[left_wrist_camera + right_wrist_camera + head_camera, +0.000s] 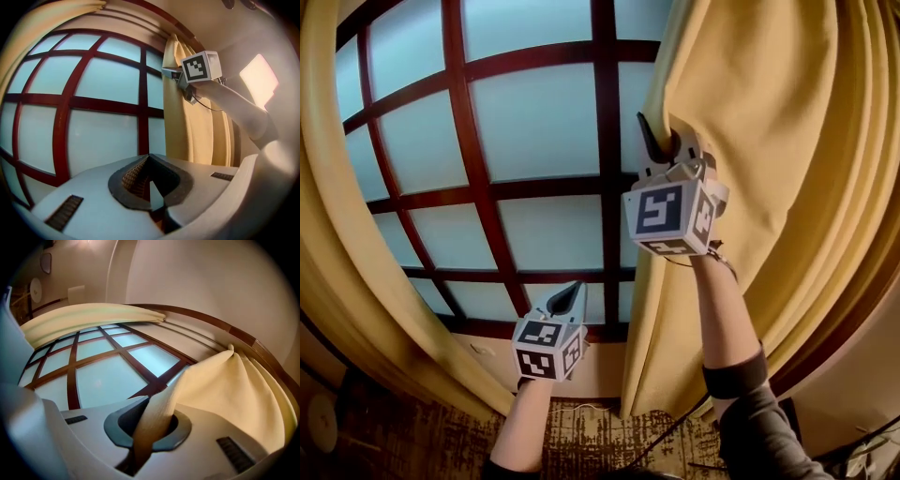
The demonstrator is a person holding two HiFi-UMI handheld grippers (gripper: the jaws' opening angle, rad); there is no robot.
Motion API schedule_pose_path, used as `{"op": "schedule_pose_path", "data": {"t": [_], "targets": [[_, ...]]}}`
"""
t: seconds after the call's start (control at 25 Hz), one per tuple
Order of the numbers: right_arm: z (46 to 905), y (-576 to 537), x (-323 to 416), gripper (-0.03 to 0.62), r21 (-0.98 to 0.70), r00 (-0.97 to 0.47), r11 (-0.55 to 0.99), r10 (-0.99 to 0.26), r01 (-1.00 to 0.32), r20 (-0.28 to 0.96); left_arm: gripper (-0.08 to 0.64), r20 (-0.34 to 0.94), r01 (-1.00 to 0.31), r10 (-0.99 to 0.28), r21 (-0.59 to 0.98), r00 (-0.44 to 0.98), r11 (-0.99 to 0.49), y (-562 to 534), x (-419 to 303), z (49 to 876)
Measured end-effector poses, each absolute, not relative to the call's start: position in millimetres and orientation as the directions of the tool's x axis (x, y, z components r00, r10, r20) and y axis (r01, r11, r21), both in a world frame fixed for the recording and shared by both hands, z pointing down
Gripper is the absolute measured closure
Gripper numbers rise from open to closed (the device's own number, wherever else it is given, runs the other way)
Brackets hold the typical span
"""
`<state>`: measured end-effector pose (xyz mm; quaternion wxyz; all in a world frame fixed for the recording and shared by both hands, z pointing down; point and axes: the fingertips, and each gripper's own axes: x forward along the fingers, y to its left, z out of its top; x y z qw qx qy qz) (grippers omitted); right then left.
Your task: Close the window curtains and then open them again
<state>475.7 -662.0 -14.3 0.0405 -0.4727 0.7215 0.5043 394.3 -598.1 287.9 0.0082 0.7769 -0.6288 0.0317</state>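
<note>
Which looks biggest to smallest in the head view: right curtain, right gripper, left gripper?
1. right curtain
2. right gripper
3. left gripper, smaller here, perhaps only because it is farther from the camera.

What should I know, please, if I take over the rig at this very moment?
Left tongs: shut, empty, in front of the window.
Right tongs: shut on the inner edge of the right curtain.
Left curtain: gathered at its side, not gripped; glass mostly uncovered.
Done: one curtain edge gripped. Whether the closing pass has happened cannot be told.
Left: draw both curtains shut if not yet done, then open them.
</note>
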Motion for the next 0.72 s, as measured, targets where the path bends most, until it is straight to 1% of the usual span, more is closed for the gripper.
{"op": "schedule_pose_path", "data": {"t": [0.16,0.36,0.44,0.6,0.72], "targets": [[-27,-639,431,0.555,0.715,-0.601,0.07,-0.601,-0.696,-0.527,0.56,0.046,-0.985,-0.984,-0.018,0.171,-0.172,-586,368,285],[-39,-625,394,0.557,0.738,-0.631,0.081,-0.586,-0.67,-0.508,0.56,0.04,-0.991,-0.99,0.019,0.132,-0.131,-568,336,284],[-34,-616,374,0.56,0.768,-0.667,0.094,-0.57,-0.633,-0.48,0.56,0.038,-0.993,-0.993,0.032,0.113,-0.112,-559,322,285],[-7,-587,309,0.56,0.845,-0.765,0.122,-0.506,-0.521,-0.398,0.56,0.032,-0.997,-0.997,0.044,0.069,-0.068,-540,296,283],[-9,-555,268,0.56,0.846,-0.796,0.143,-0.448,-0.514,-0.408,0.56,0.03,-0.999,-0.999,0.04,0.033,-0.031,-522,275,283]]}}
